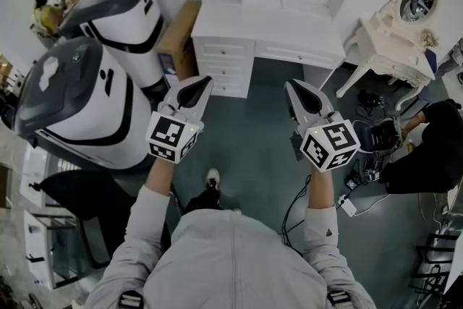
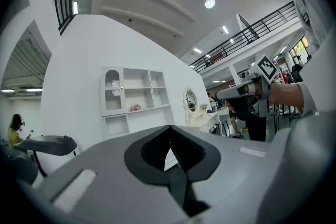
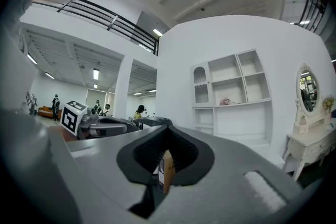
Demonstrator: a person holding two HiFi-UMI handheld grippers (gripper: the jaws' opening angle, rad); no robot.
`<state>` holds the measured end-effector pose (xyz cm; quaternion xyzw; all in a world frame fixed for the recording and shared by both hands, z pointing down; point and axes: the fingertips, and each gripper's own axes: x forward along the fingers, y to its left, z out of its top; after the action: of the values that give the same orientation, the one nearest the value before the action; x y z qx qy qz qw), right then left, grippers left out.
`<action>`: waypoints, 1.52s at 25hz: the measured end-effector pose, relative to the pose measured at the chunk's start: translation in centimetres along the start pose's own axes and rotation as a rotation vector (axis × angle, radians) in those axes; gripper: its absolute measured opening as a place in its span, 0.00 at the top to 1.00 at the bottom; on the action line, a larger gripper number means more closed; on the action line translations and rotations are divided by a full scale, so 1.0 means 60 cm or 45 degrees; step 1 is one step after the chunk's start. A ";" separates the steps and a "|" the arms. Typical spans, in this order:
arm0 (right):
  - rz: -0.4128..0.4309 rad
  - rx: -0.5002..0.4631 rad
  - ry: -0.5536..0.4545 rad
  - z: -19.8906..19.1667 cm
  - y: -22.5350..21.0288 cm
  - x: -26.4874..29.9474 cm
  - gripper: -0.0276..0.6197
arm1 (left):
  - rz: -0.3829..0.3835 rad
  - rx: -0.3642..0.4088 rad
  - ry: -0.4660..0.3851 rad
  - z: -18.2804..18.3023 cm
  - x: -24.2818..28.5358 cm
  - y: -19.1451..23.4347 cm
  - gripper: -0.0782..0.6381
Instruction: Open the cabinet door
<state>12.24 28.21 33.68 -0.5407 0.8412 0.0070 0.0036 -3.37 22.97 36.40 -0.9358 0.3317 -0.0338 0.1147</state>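
Note:
A white cabinet [image 1: 269, 31] stands ahead against the wall, with open shelves above a desk top and drawers [image 1: 226, 63] below. In the gripper views it shows as a white shelf unit [image 2: 137, 98] [image 3: 231, 94] with a small arched door [image 2: 112, 91] at its upper left. Both grippers are held level out in front of the person, well short of the cabinet. My left gripper [image 1: 205, 81] [image 2: 169, 128] has its jaws together with nothing in them. The right gripper [image 1: 293, 87] [image 3: 167, 127] is shut and empty too. Each gripper also shows in the other's view.
Two big white-and-grey machines [image 1: 87, 98] stand on the left, with a cardboard box [image 1: 181, 32] beside the cabinet. A white dressing table with an oval mirror [image 1: 405, 18] is at the right. A person in black [image 1: 434, 148] sits by cables [image 1: 347, 202] on the floor.

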 end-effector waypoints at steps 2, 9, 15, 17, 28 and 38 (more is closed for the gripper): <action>0.009 0.026 0.010 -0.007 -0.007 0.011 0.95 | -0.002 -0.002 0.005 -0.008 0.010 0.007 0.87; 0.039 0.028 0.043 -0.030 -0.060 0.095 0.95 | 0.004 -0.024 -0.001 -0.046 0.086 0.074 0.87; 0.068 0.080 -0.007 -0.013 -0.138 0.229 0.95 | 0.016 -0.023 -0.008 -0.068 0.200 0.184 0.87; 0.090 0.135 -0.035 -0.002 -0.161 0.277 0.95 | -0.001 -0.026 -0.005 -0.072 0.239 0.220 0.87; 0.061 0.116 0.000 0.007 -0.263 0.469 0.95 | -0.028 -0.011 0.000 -0.087 0.393 0.382 0.87; 0.029 0.102 0.004 0.012 -0.314 0.578 0.95 | -0.077 -0.030 0.005 -0.115 0.475 0.463 0.87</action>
<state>14.98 -11.12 32.35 -0.5307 0.8468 -0.0275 0.0238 0.79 -17.18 36.12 -0.9465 0.3041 -0.0352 0.1021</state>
